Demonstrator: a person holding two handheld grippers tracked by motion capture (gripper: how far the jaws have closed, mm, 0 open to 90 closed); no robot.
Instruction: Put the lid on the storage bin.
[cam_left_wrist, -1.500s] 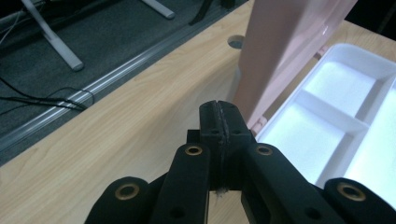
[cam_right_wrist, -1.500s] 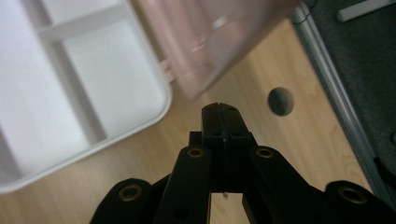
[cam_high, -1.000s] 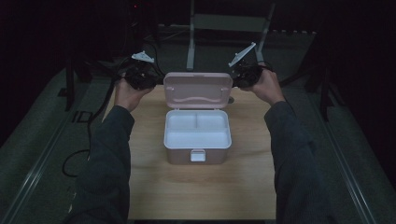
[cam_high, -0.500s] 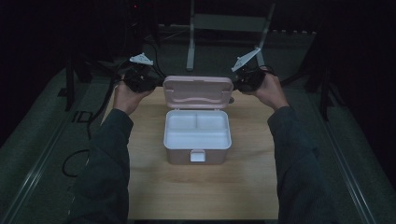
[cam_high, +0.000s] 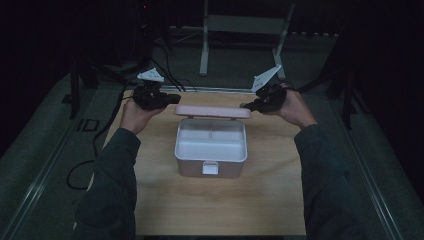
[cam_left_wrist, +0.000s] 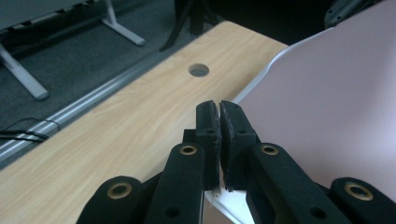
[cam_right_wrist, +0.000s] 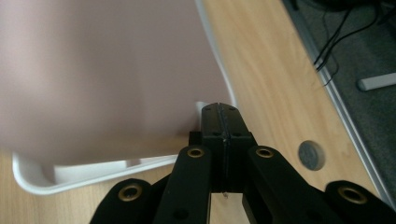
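We pinch the pink lid with left gripper and right gripper, jaws clamped; it's halfway down over the white box, not shut.

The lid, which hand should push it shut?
Probably both together: the left tool and right tool each sit, jaws shut, at one end of the half-lowered lid. Neither looks better placed.

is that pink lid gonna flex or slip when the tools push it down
The pink lid looks thin, so probably light. It stays flat across its span, so likely fairly stiff. Its smooth surface could slip against the left tool and right tool, whose jaws are shut at its edges.
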